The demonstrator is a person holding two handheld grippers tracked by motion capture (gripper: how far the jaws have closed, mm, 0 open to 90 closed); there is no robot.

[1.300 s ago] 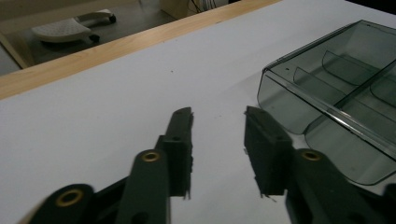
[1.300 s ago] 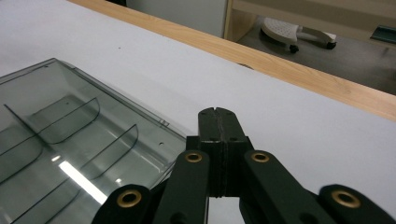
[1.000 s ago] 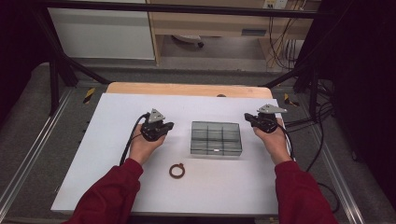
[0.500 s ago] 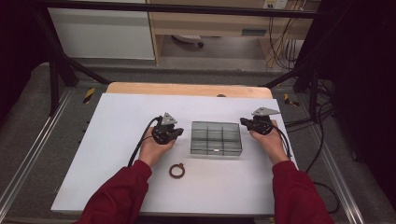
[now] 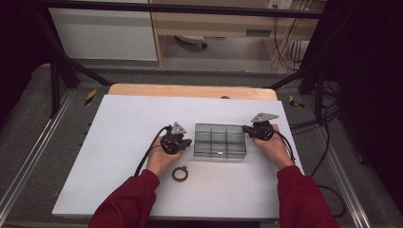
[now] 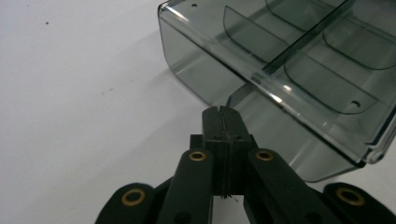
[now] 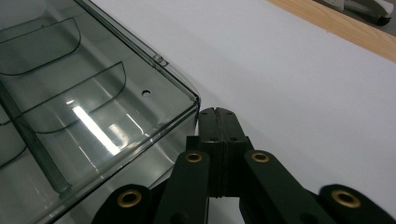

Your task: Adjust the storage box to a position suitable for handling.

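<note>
moved: both hands drew in toward the clear box (image 5: pixel 220 141)
grippers: left gripper (image 5: pixel 184 143) and right gripper (image 5: pixel 247 129) closed, empty, flanking box mid-counter (image 5: pixel 119 123)
nearby: brown ring (image 5: pixel 179 174)
hidden: box contents unclear

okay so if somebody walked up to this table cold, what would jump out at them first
The clear smoky compartment box in the middle of the white table draws the eye, with a pair of tongs on each side: the left tongs at its left end and the right tongs at its right end, both shut with nothing between the jaws. Next is the small brown ring lying alone on the table near the left hand's wrist.
</note>
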